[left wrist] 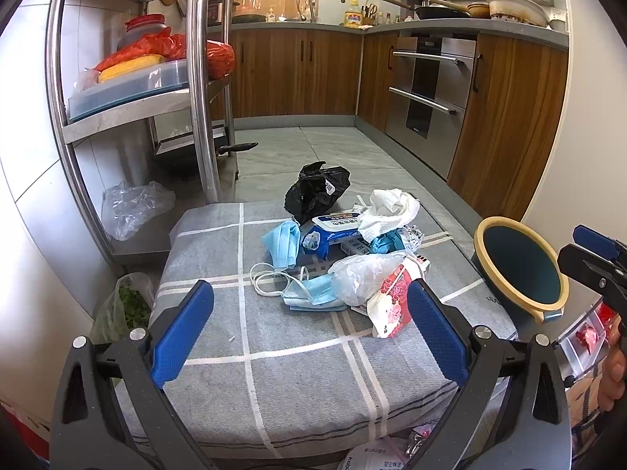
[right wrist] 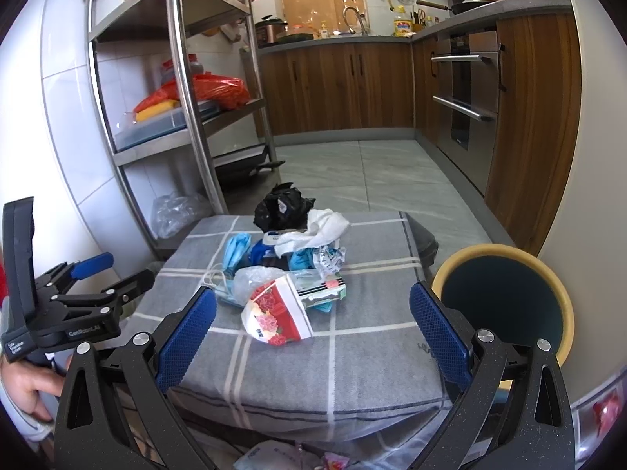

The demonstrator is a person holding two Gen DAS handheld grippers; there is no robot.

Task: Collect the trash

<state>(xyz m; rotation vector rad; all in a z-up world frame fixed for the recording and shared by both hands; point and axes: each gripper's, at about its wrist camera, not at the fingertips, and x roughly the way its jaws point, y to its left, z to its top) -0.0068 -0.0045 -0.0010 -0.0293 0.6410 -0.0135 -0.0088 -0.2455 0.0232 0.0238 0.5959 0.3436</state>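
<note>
Both claws, left claw (left wrist: 309, 325) and right claw (right wrist: 313, 329), gape empty (trash pile (left wrist: 345, 250) untouched).

"GenRobot.AI" on left gripper (right wrist: 92, 270), "Data Acquisition System" alongside

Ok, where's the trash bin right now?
The bin stands off the right edge of the grey checked mat, beside the right gripper's right finger, in both views.
</note>
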